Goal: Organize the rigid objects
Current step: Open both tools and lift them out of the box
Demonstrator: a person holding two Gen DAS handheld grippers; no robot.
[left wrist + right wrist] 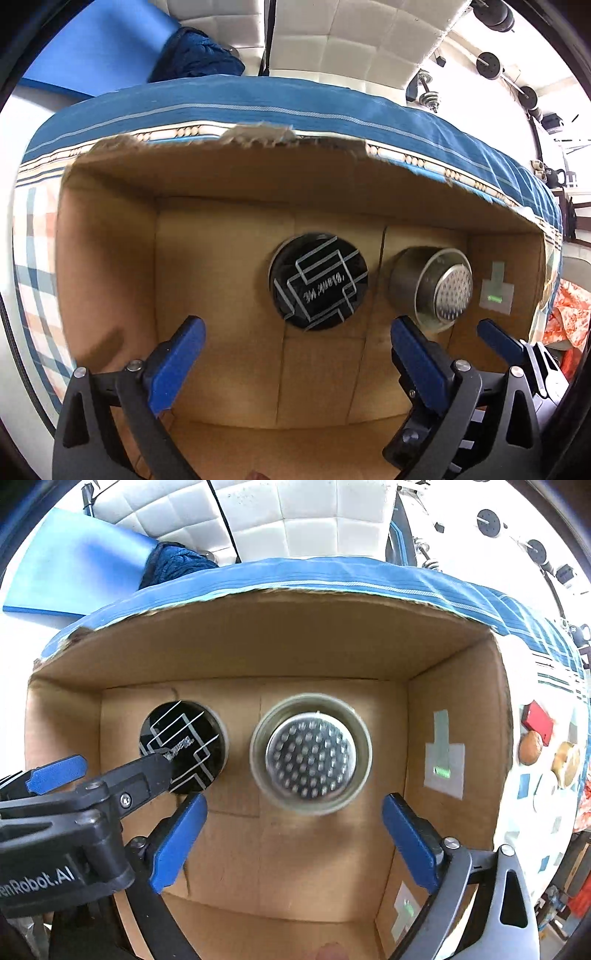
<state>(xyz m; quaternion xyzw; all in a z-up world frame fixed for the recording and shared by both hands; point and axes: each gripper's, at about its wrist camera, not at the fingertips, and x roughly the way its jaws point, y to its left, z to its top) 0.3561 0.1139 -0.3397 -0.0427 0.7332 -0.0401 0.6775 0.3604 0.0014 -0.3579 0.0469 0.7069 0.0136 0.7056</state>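
An open cardboard box (pixel 110 258) sits on a bed, and I look straight down into it. Two things stand side by side on its floor: a black round tin (pixel 319 282) with white line art on the lid, and a steel canister (pixel 432 288) with a dimpled lid. My left gripper (pixel 297 328) hangs open above the black tin with nothing between its blue fingers. In the right wrist view my right gripper (pixel 293 801) is open above the steel canister (pixel 310 760), apart from it. The left gripper's body partly covers the black tin (pixel 184 738) there.
The box walls (pixel 454 709) close in on all sides; a grey tape patch (pixel 443 764) is stuck on the right wall. A blue striped bedsheet (pixel 295 107) lies beyond the box. A blue mat (pixel 74 572) and dumbbells (pixel 428 96) are on the floor. A red item (pixel 539 720) lies right.
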